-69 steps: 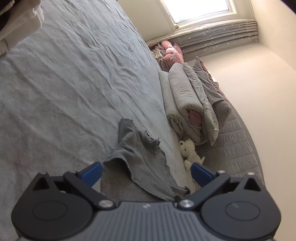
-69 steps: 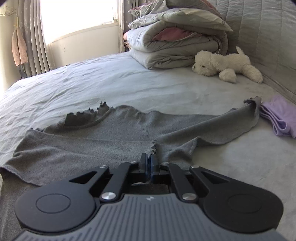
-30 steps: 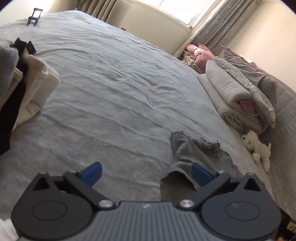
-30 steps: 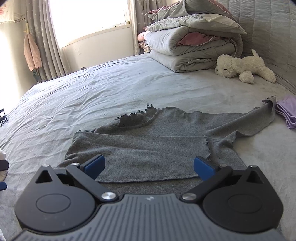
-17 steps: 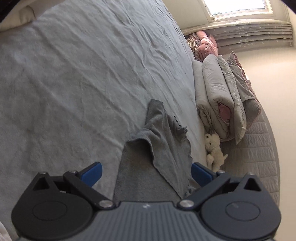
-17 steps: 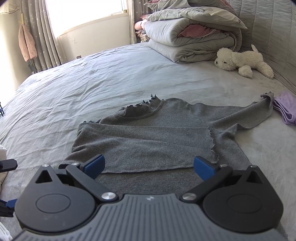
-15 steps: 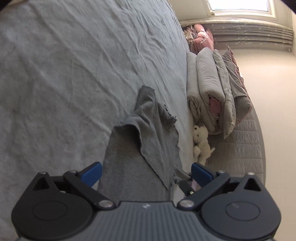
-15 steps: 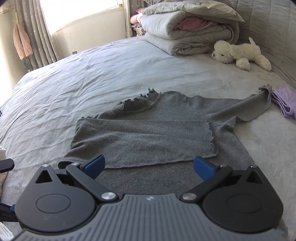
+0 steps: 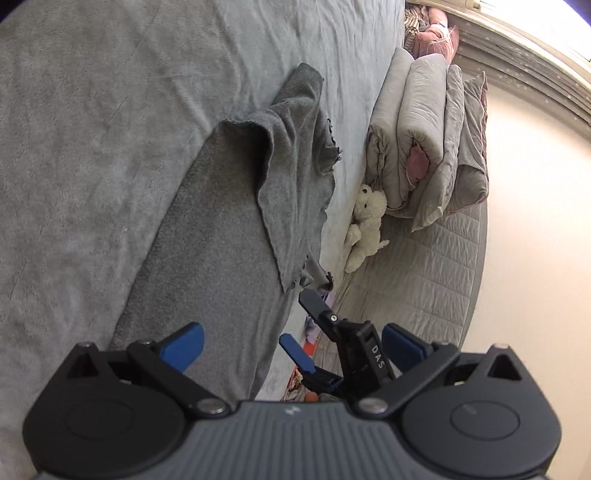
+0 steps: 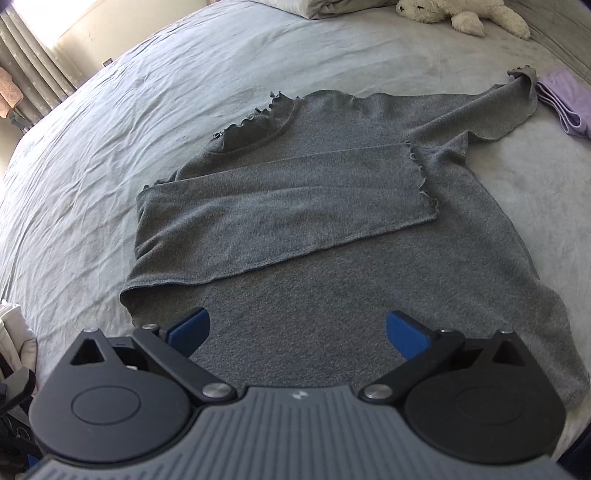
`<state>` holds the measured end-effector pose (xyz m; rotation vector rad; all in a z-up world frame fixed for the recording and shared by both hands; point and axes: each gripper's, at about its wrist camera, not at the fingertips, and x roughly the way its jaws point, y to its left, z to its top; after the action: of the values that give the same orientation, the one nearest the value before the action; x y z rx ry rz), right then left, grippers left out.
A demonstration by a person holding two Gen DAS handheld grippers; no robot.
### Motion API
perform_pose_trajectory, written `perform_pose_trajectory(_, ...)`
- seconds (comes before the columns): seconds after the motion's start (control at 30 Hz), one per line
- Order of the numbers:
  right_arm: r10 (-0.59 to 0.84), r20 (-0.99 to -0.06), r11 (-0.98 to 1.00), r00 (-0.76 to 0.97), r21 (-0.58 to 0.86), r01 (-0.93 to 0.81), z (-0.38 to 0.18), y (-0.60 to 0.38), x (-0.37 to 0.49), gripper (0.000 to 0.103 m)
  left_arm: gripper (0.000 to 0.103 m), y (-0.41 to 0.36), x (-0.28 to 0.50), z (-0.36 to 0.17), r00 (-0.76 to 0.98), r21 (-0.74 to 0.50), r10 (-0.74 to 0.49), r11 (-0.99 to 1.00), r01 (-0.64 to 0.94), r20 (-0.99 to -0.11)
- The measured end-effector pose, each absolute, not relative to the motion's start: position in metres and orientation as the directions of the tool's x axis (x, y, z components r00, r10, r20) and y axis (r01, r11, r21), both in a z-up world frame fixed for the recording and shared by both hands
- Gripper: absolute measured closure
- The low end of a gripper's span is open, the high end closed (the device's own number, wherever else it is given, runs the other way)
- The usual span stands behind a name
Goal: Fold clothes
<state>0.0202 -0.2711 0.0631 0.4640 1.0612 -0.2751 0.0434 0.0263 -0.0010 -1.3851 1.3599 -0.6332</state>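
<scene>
A grey sweater [image 10: 332, 229] with a frilled collar lies flat on the grey bed [image 10: 110, 110]. One sleeve is folded across its chest and the other sleeve [image 10: 498, 107] stretches to the right. My right gripper [image 10: 297, 328] is open and empty, above the sweater's hem. My left gripper [image 9: 291, 341] is open and empty over the sweater's [image 9: 236, 229] side. The right gripper's fingers [image 9: 299, 356] show in the left wrist view.
A white plush dog [image 10: 454, 11] lies at the far right, and it also shows in the left wrist view [image 9: 365, 225] below folded duvets [image 9: 424, 136]. A folded lilac cloth [image 10: 565, 99] lies by the outstretched cuff. Stacked clothes [image 10: 14, 332] sit at the left edge.
The right gripper let go of the sleeve cuff, opened and drew back over the hem. The left gripper swung back above the sweater's side. Both tilted further down toward the sweater.
</scene>
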Motion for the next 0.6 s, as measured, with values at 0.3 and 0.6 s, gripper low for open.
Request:
perform_pose_trajectory(0.3, 0.041, -0.909, 0.840, 0.416, 0.257, 0.479, 0.049, -0.276, 0.022, 0.000, 0.000, 0.034, 0.046, -0.004, 0.234, -0.898, -0.922, 0.201, -0.392, -0.309)
perform_pose_trajectory(0.6, 0.020, -0.911, 0.858, 0.413, 0.228, 0.461, 0.041, -0.273, 0.036, 0.000, 0.000, 0.037, 0.048, -0.006, 0.237, -0.902, -0.919, 0.212, -0.377, -0.315)
